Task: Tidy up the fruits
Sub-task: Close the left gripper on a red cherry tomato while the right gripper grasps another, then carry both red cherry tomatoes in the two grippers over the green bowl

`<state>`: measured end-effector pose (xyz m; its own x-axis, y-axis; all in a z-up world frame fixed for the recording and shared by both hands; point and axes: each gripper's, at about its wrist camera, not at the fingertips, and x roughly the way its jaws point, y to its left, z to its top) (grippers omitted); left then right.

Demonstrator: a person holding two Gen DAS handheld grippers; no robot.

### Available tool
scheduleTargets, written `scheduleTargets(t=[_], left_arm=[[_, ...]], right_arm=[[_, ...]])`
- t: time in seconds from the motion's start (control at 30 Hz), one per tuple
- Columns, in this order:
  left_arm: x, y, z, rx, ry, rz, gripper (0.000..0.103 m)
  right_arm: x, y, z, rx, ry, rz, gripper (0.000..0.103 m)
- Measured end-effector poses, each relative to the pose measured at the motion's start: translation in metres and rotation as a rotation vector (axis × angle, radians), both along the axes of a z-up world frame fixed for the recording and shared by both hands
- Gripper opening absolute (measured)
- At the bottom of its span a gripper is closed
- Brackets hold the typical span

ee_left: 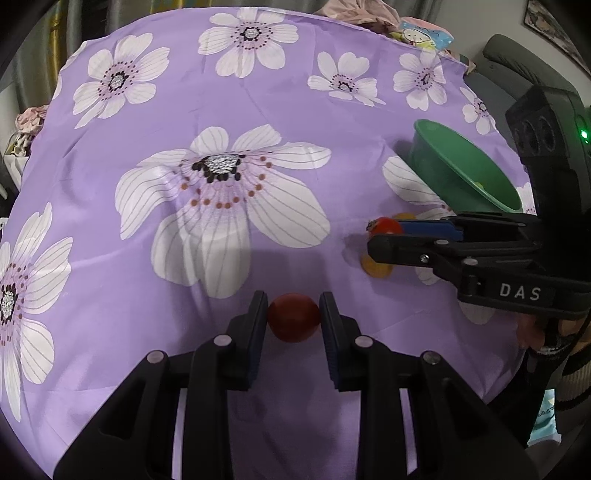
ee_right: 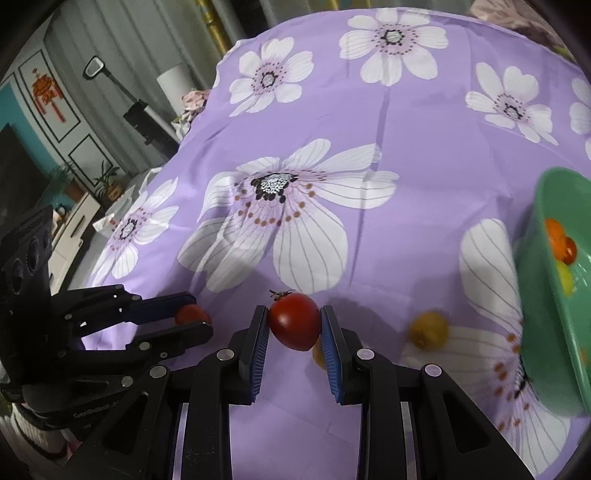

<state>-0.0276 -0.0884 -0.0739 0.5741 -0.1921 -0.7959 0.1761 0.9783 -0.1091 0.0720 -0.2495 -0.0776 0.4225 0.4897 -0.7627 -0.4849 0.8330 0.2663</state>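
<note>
Between my left fingers (ee_left: 293, 314) I am gripping a dark red cherry tomato (ee_left: 293, 317), both pads pressing its sides, down on the purple flowered cloth (ee_left: 221, 110) that is covering the table. Between my right fingers (ee_right: 294, 321) I am clamping a brighter red cherry tomato (ee_right: 294, 321) with its dried green stem pointing up; it is tilting, its tip hanging below the pads.

Seen from my right wrist, my left fingers are reaching in from the left with their dark tomato just short of my right-hand pads. Just to the right of my right fingers a yellow cherry tomato (ee_right: 430, 329) is lying on the cloth, on a white petal, and another yellowish fruit (ee_right: 318, 355) is peeking out behind the right pad, mostly hidden. From my left wrist, one yellow fruit (ee_left: 375, 267) is showing beneath my right fingers and another (ee_left: 404, 216) is half hidden beyond them.

Farther right, a green bowl (ee_right: 532, 302) is standing on the cloth. Inside it I am seeing an orange, a red and a yellow small fruit (ee_right: 559, 240) bunched together against the wall.

Beyond the cloth's far edge, rumpled pink fabric (ee_left: 354, 11) is lying in a heap.
</note>
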Motion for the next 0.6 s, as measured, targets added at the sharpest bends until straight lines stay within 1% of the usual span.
scheduleTargets(t=[0.27,0.6], left_arm=[[0.0,-0.018,0.007,0.021,-0.006,-0.024,0.028],[0.005,-0.048,0.014,0.052,-0.014,-0.069,0.028]], right_arm=[[-0.012,-0.022,0.007,0.027,-0.019,-0.04,0.03],[-0.018,-0.049,0.017,0.059,-0.062,-0.093,0.03]])
